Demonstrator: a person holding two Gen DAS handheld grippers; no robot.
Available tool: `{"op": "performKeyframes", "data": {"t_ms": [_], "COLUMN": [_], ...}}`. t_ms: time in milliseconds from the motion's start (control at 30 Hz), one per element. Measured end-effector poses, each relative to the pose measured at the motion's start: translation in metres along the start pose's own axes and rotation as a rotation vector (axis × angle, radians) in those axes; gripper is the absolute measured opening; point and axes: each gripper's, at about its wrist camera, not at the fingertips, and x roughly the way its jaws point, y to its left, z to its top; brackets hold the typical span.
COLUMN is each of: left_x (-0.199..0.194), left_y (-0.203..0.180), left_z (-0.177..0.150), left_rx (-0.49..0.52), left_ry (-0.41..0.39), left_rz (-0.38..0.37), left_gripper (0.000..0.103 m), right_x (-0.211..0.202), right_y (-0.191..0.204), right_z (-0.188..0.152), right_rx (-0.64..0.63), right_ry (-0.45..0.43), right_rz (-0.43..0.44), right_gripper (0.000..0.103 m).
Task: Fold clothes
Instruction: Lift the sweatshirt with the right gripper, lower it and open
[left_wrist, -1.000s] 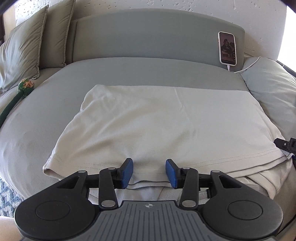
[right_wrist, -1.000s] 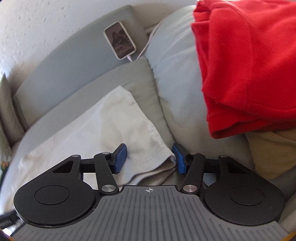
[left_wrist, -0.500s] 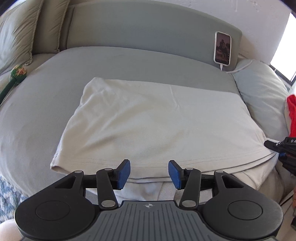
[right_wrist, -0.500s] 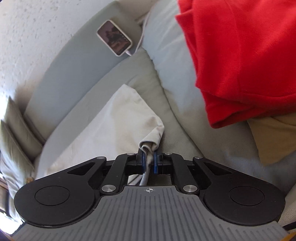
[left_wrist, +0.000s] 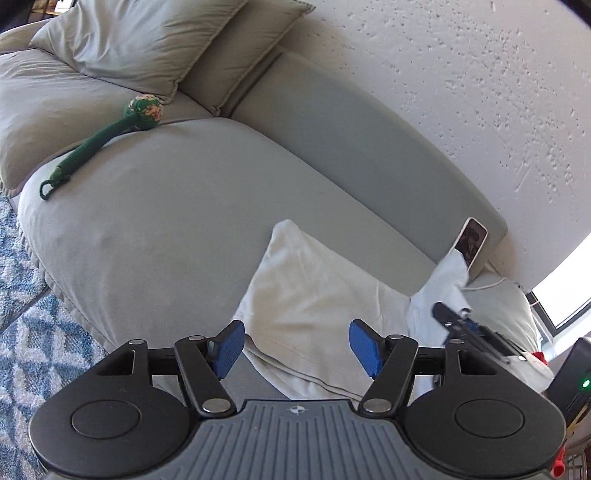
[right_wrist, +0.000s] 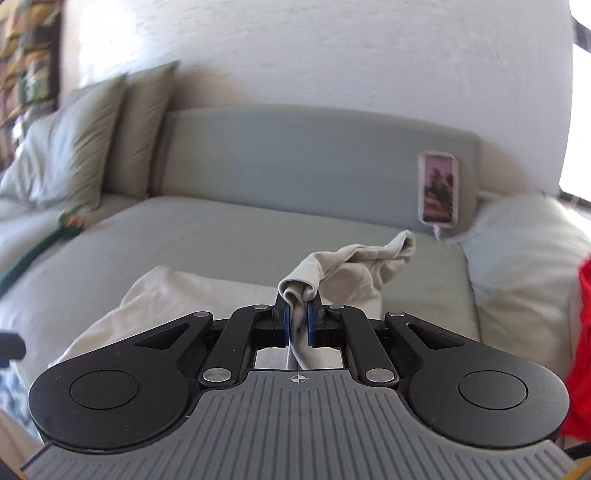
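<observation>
A cream T-shirt (left_wrist: 314, 306) lies on the grey sofa seat (left_wrist: 155, 221). My left gripper (left_wrist: 297, 349) is open and empty, hovering at the shirt's near left hem. My right gripper (right_wrist: 297, 325) is shut on a bunched corner of the cream T-shirt (right_wrist: 332, 269) and holds it lifted off the seat. In the left wrist view the right gripper (left_wrist: 461, 325) shows at the right with the raised cloth above it.
A phone (left_wrist: 471, 245) leans on the sofa backrest with a cable. A green knitted toy (left_wrist: 107, 136) lies at the left. Cushions (left_wrist: 140, 40) stand at the back left. A red garment (right_wrist: 580, 350) lies on the right pillow. A blue rug (left_wrist: 29, 314) covers the floor.
My right gripper has closed on the shirt's right corner and lifted it up and leftward. My left gripper has swung left, staying open at the hem.
</observation>
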Motion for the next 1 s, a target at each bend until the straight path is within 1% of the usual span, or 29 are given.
{"op": "performKeyframes", "data": {"t_ms": [67, 133, 233, 300, 333, 400, 467, 533, 567, 600, 633, 667, 733, 767, 833, 900, 967, 1000], "left_x": [-0.005, -0.007, -0.008, -0.009, -0.007, -0.006, -0.006, -0.006, -0.006, -0.006, -0.006, -0.006, -0.007, -0.007, -0.009, -0.01, -0.011, -0.012], "left_y": [0.007, 0.014, 0.019, 0.021, 0.022, 0.026, 0.028, 0.03, 0.03, 0.031, 0.032, 0.034, 0.036, 0.038, 0.04, 0.041, 0.042, 0.042], "left_z": [0.004, 0.005, 0.005, 0.004, 0.004, 0.005, 0.006, 0.008, 0.008, 0.008, 0.008, 0.008, 0.009, 0.009, 0.01, 0.009, 0.008, 0.008], "left_rx": [-0.011, -0.023, -0.035, -0.039, -0.043, -0.062, -0.072, -0.073, -0.074, -0.075, -0.08, -0.086, -0.097, -0.101, -0.103, -0.102, -0.102, -0.103], "left_ry": [-0.024, -0.028, -0.022, -0.02, -0.02, -0.02, -0.023, -0.024, -0.025, -0.025, -0.025, -0.028, -0.039, -0.045, -0.055, -0.055, -0.056, -0.056], "left_rz": [0.015, 0.025, 0.023, 0.019, 0.02, 0.022, 0.018, 0.013, 0.01, 0.006, 0.002, 0.002, 0.011, 0.018, 0.031, 0.034, 0.038, 0.04], "left_gripper": [0.064, 0.064, 0.064, 0.064, 0.064, 0.064, 0.064, 0.064, 0.064, 0.064, 0.064, 0.064, 0.064, 0.064, 0.064, 0.064, 0.064, 0.064], "right_x": [0.011, 0.021, 0.045, 0.047, 0.049, 0.052, 0.053, 0.057, 0.06, 0.059, 0.057, 0.056, 0.05, 0.048, 0.047, 0.053, 0.062, 0.063], "right_y": [0.041, 0.074, 0.107, 0.116, 0.113, 0.099, 0.077, 0.052, 0.041, 0.034, 0.031, 0.032, 0.043, 0.051, 0.07, 0.092, 0.106, 0.11], "right_z": [0.003, -0.003, -0.017, -0.024, -0.021, -0.011, 0.001, 0.014, 0.019, 0.023, 0.028, 0.033, 0.039, 0.038, 0.033, 0.025, 0.015, 0.012], "right_rx": [-0.119, -0.204, -0.258, -0.238, -0.19, -0.041, 0.139, 0.351, 0.446, 0.511, 0.544, 0.54, 0.474, 0.428, 0.327, 0.223, 0.157, 0.142], "right_ry": [0.007, 0.045, 0.166, 0.193, 0.198, 0.212, 0.218, 0.219, 0.209, 0.192, 0.165, 0.135, 0.094, 0.091, 0.1, 0.142, 0.19, 0.196], "right_rz": [0.069, 0.13, 0.205, 0.204, 0.205, 0.207, 0.201, 0.212, 0.22, 0.226, 0.234, 0.242, 0.255, 0.271, 0.31, 0.334, 0.347, 0.35], "right_gripper": [0.008, 0.008, 0.008, 0.008, 0.008, 0.008, 0.008, 0.008, 0.008, 0.009, 0.009, 0.009, 0.009, 0.009, 0.009, 0.008, 0.008, 0.008]}}
